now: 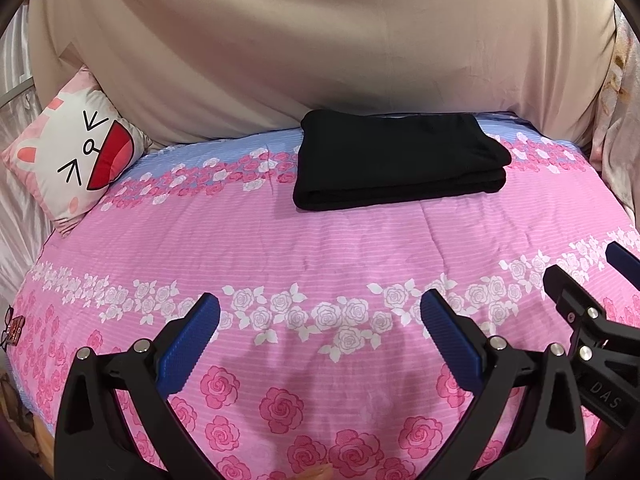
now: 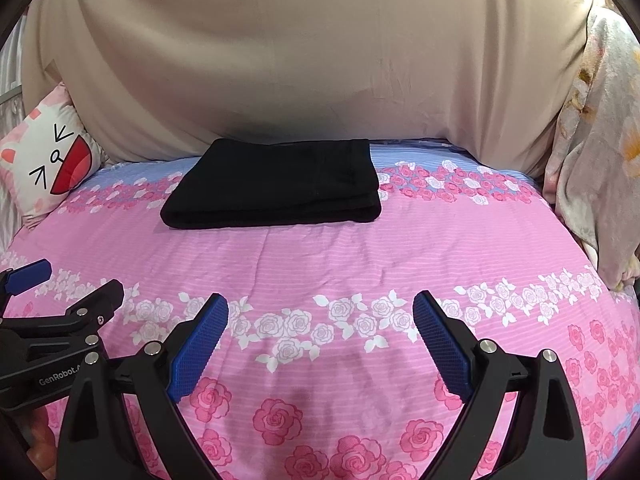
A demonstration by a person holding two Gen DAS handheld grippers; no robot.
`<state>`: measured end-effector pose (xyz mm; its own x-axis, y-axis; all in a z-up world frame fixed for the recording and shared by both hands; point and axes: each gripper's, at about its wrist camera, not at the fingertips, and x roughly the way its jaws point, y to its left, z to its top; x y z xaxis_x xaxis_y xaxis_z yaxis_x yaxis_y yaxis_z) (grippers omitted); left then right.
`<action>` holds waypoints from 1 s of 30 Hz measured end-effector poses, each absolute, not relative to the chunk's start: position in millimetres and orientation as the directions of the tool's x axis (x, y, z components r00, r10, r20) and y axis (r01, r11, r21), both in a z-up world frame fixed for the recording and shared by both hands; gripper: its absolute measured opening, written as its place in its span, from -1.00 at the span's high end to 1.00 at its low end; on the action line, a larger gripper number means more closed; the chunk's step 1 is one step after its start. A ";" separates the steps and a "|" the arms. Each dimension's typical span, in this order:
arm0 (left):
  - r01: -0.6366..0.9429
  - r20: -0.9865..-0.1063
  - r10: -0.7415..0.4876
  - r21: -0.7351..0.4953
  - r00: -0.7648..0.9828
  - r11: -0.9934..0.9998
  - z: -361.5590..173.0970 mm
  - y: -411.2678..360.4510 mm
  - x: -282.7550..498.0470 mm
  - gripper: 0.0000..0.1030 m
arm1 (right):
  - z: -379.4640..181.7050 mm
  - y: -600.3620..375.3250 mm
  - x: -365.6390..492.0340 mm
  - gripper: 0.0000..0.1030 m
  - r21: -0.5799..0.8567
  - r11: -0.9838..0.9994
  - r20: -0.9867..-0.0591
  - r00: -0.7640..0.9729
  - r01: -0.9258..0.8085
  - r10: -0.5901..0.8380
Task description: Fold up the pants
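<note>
The black pants (image 1: 400, 164) lie folded into a flat rectangle at the far side of the pink floral bed cover (image 1: 280, 248), near the beige sheet behind. They also show in the right wrist view (image 2: 276, 184). My left gripper (image 1: 320, 312) is open and empty, held above the near part of the bed, well short of the pants. My right gripper (image 2: 320, 314) is open and empty too, beside the left one. The right gripper shows at the right edge of the left wrist view (image 1: 584, 276); the left gripper shows at the left edge of the right wrist view (image 2: 72, 280).
A cartoon-face cushion (image 1: 76, 152) leans at the bed's far left corner. A beige sheet (image 1: 320, 48) hangs behind the bed. A pale floral blanket (image 2: 600, 152) is piled at the right side.
</note>
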<state>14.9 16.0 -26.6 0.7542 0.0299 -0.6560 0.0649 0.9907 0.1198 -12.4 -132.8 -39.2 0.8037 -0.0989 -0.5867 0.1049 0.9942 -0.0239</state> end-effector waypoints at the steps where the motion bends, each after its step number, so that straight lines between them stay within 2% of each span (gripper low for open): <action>1: 0.064 -0.656 0.031 0.120 0.754 0.991 -27.0 16.2 14.8 -0.91 | -39.2 -132.9 -12.3 -0.77 -0.023 0.994 -0.587 0.804 0.103 -0.097; 30: 0.075 -0.659 0.026 0.124 0.752 0.989 -28.8 14.7 13.4 -0.91 | -40.3 -131.8 -13.0 -0.78 -0.020 0.994 -0.592 0.800 0.104 -0.096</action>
